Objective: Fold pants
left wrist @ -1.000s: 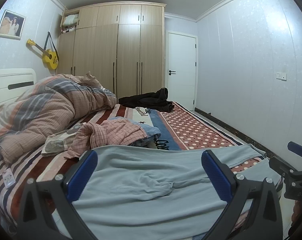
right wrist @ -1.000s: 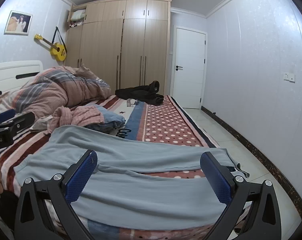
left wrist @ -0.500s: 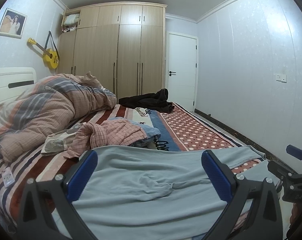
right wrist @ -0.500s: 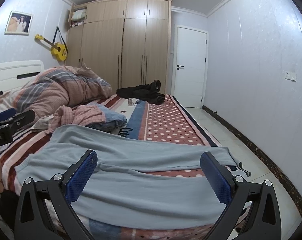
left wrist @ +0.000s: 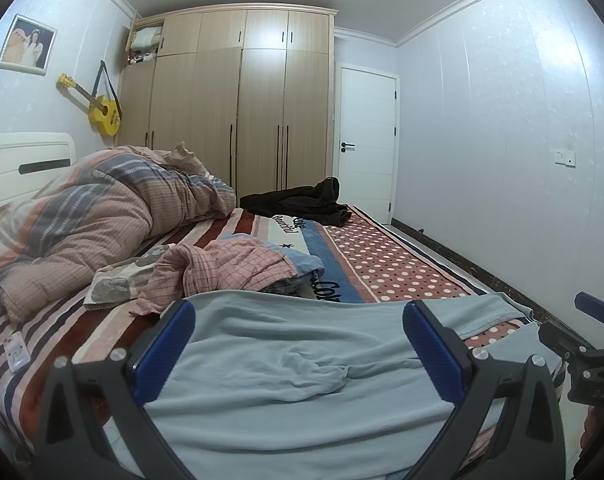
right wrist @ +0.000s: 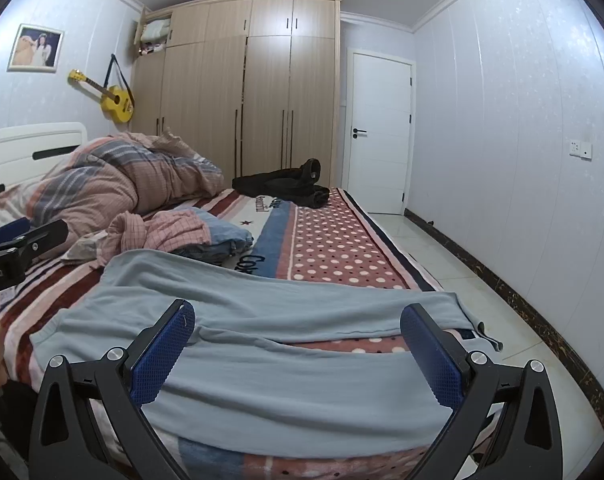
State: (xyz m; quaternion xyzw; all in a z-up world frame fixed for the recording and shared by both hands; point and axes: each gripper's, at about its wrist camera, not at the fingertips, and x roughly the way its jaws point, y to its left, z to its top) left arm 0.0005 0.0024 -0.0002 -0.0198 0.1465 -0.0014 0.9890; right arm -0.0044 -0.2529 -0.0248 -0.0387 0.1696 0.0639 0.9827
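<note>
Light blue pants (left wrist: 286, 364) lie spread flat across the near end of the bed, legs running to the right. They also show in the right wrist view (right wrist: 286, 344), where the two legs lie apart with bedspread between them. My left gripper (left wrist: 302, 344) is open and empty, hovering over the waist and crotch part. My right gripper (right wrist: 298, 344) is open and empty, hovering over the legs. The right gripper's body shows at the right edge of the left wrist view (left wrist: 593, 352), and the left gripper's body shows at the left edge of the right wrist view (right wrist: 18, 248).
A pink checked garment (left wrist: 226, 268) on folded blue clothes lies just beyond the pants. A rumpled striped duvet (left wrist: 94, 216) fills the bed's left. A black jacket (left wrist: 302, 202) lies at the far end. The floor (right wrist: 481, 300) runs along the bed's right side.
Both grippers have drifted slightly, so the pants sit a little lower in the views. Both stay open and the pants have not moved.
</note>
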